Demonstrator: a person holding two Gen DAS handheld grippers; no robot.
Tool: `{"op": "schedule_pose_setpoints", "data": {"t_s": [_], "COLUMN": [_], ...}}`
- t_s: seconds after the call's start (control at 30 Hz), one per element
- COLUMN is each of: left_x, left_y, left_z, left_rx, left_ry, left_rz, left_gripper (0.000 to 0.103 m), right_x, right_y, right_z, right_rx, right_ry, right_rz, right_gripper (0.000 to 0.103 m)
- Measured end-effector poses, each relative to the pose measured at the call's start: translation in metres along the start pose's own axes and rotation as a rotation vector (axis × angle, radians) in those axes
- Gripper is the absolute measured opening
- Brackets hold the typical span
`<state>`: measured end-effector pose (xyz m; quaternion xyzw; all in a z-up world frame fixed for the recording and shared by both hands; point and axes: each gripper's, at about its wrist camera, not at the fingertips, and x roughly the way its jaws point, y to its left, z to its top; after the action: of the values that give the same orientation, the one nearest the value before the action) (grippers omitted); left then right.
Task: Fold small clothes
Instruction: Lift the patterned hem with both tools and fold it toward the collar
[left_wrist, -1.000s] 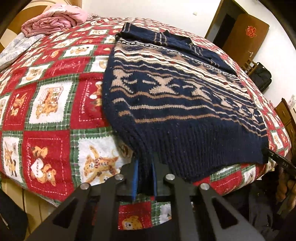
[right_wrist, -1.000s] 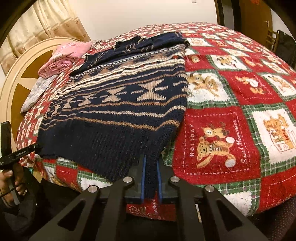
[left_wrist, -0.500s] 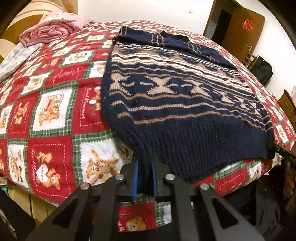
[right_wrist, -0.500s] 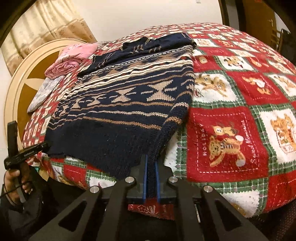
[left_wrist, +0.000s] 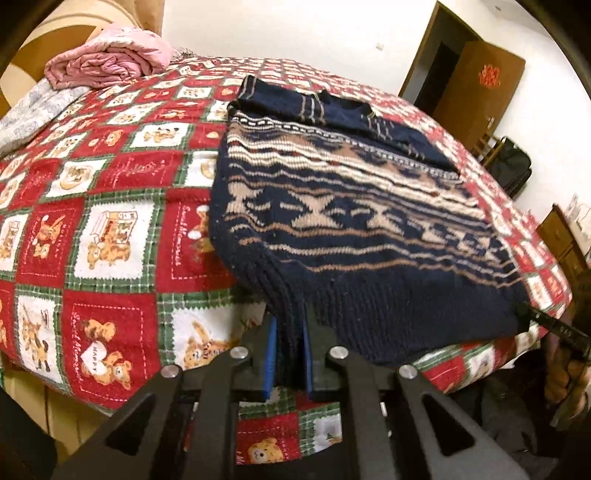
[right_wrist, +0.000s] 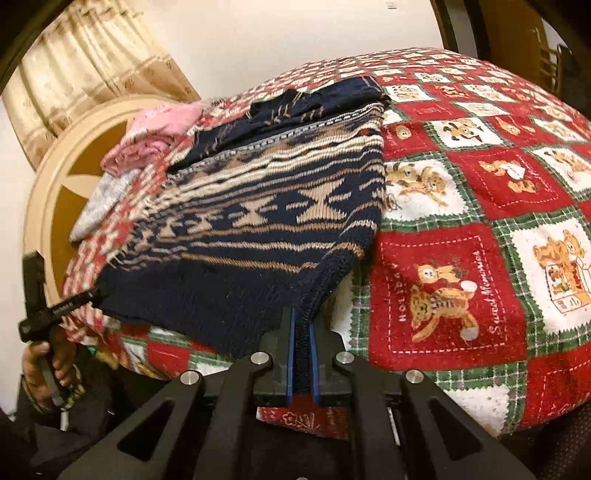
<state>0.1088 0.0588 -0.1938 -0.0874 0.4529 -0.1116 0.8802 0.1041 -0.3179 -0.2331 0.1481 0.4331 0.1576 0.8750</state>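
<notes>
The left gripper (left_wrist: 287, 356) is clamped on one bottom corner of the sweater (left_wrist: 343, 221), and the ribbed hem fills the gap between its blue pads, so the fingertips are hard to make out. The right gripper (right_wrist: 302, 354) is pinched on the other bottom corner in the same way.

The sweater, a navy knit with tan and cream bands, lies flat in the middle of both frames on the quilt (left_wrist: 110, 229), its sleeves folded across the top. The bed's near edge is cut off behind both tools.

Only the left view shows the brown door (left_wrist: 476, 88) at upper right. Only the right view shows the curtain (right_wrist: 92, 66) at upper left, the round headboard (right_wrist: 55, 184) and a hand (right_wrist: 48, 365) gripping the left tool's handle. The pink bundle (left_wrist: 110, 61) is soft and crumpled; the quilt is fleecy, checked red and white.
</notes>
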Motion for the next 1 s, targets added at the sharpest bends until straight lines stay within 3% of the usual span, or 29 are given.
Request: {"op": "schedule_pose_setpoints", "data": {"t_s": [0.27, 0.63, 1.0], "left_x": [-0.009, -0.019, -0.015], "left_y": [0.011, 0.009, 0.014], "left_z": [0.012, 0.038, 0.077], "left_rx": [-0.082, -0.059, -0.102], "left_ry": [-0.008, -0.063, -0.092], "left_rz": [-0.101, -0.113, -0.152], "left_gripper": [0.012, 0.012, 0.012], "right_x": [-0.014, -0.032, -0.025], "right_y": [-0.01, -0.01, -0.006], "right_z": [0.01, 0.036, 0.075], "right_rx": [0.069, 0.078, 0.093], "right_ry": [-0.047, -0.115, -0.141], "right_rz": [0.085, 0.112, 0.136], "right_gripper": [0.006, 0.006, 0.006]}}
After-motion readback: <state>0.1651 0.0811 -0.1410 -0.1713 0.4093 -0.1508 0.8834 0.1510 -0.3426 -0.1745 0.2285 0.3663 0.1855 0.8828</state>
